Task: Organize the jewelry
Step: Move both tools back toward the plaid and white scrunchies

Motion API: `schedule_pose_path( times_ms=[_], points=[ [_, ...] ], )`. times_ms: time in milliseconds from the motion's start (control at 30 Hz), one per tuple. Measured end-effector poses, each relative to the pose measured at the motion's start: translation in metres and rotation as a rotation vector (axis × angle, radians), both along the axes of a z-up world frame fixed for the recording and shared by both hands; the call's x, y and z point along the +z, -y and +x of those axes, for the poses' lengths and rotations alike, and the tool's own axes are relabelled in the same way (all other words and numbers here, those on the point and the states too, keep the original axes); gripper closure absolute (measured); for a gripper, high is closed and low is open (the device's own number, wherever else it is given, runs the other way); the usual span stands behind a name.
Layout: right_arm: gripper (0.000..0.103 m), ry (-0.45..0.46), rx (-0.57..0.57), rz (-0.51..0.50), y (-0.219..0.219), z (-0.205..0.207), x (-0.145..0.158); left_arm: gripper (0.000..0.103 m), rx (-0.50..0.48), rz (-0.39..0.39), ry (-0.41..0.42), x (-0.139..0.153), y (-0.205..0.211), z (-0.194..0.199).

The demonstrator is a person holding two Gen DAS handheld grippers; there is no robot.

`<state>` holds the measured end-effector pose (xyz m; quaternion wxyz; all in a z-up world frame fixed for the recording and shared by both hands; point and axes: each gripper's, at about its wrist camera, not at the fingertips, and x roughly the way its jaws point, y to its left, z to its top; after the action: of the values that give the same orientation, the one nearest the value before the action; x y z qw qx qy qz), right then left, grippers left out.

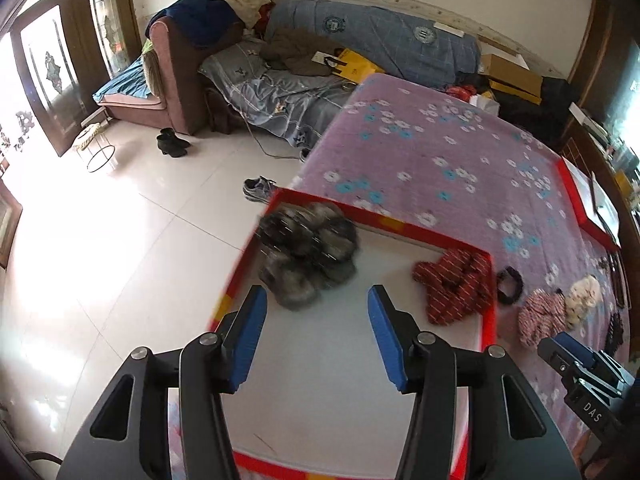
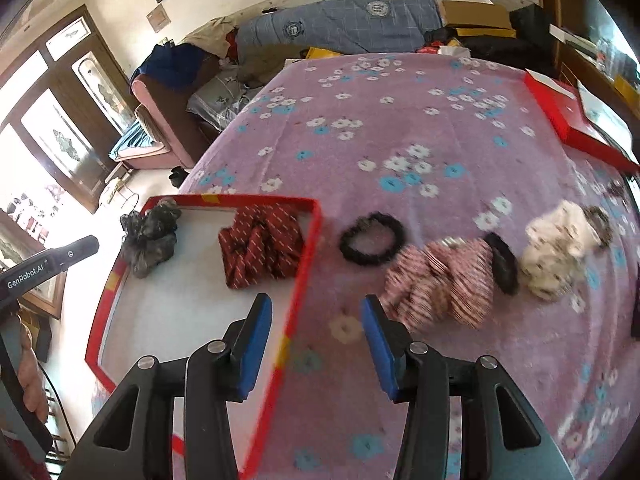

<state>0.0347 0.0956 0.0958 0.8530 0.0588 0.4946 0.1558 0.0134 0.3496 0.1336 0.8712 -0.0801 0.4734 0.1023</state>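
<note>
A red-rimmed box [image 1: 384, 224] [image 2: 308, 248] with a white floor lies on the purple flowered bedspread [image 2: 400, 120]. Inside it are a grey-black scrunchie [image 1: 308, 252] [image 2: 150, 236] and a dark red patterned scrunchie [image 1: 456, 284] [image 2: 262, 244]. On the bedspread to the right lie a thin black hair tie [image 2: 372, 240] [image 1: 509, 286], a pink striped scrunchie [image 2: 440, 280] [image 1: 540, 316] and a cream scrunchie [image 2: 556, 248] [image 1: 584, 294]. My left gripper [image 1: 316, 300] is open and empty above the box floor, near the grey scrunchie. My right gripper [image 2: 316, 308] is open and empty above the box's right rim, left of the pink scrunchie.
A red box lid [image 2: 568, 120] [image 1: 584, 200] lies at the bed's far right. Dark hair pieces [image 1: 614, 328] lie at the right edge. A cluttered sofa [image 1: 280, 80] stands beyond the bed. Shoes [image 1: 258, 188] lie on the white tiled floor to the left.
</note>
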Motion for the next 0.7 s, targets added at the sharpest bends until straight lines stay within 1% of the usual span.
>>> schedule_pose_path(
  times_ms=[467,567,700],
  points=[
    [0.052,-0.022,-0.078,0.026,0.097,-0.042,-0.003,0.051,-0.117,0.1,-0.003,0.007,0.119,-0.034],
    [0.052,-0.022,-0.097,0.029,0.118,-0.05,-0.004,0.05,-0.135,0.116,-0.003,0.007,0.139,-0.038],
    [0.051,-0.025,-0.123,0.029,0.147,-0.059,-0.007,0.05,-0.144,0.117,-0.007,0.006,0.158,-0.043]
  ],
)
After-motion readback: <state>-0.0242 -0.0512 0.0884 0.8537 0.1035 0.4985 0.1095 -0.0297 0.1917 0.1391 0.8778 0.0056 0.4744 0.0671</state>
